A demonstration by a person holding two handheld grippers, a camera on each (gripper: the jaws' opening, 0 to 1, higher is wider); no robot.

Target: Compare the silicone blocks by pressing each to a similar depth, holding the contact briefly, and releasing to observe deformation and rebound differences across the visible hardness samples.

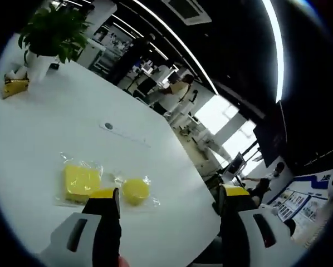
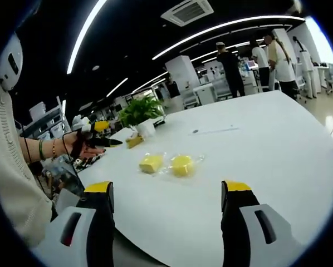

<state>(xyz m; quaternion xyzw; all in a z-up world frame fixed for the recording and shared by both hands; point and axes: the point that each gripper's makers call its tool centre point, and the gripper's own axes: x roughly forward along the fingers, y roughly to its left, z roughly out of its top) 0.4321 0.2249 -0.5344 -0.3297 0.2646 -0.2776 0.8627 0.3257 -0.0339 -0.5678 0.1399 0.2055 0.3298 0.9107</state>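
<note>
Two yellow silicone pieces lie in clear wrap on the white bench: a square block and a round block just beside it, low in the left gripper view and near centre in the right gripper view. The left claw stands with jaws apart, above the bench, its left jaw close to the blocks. The right claw is likewise spread, holding nothing. A potted plant sits at upper left.

We saw a broad white desk under a dark ceiling crossed by long light strips. A potted plant stood at its far edge. Beyond it, people stood among workstations near bright windows.
</note>
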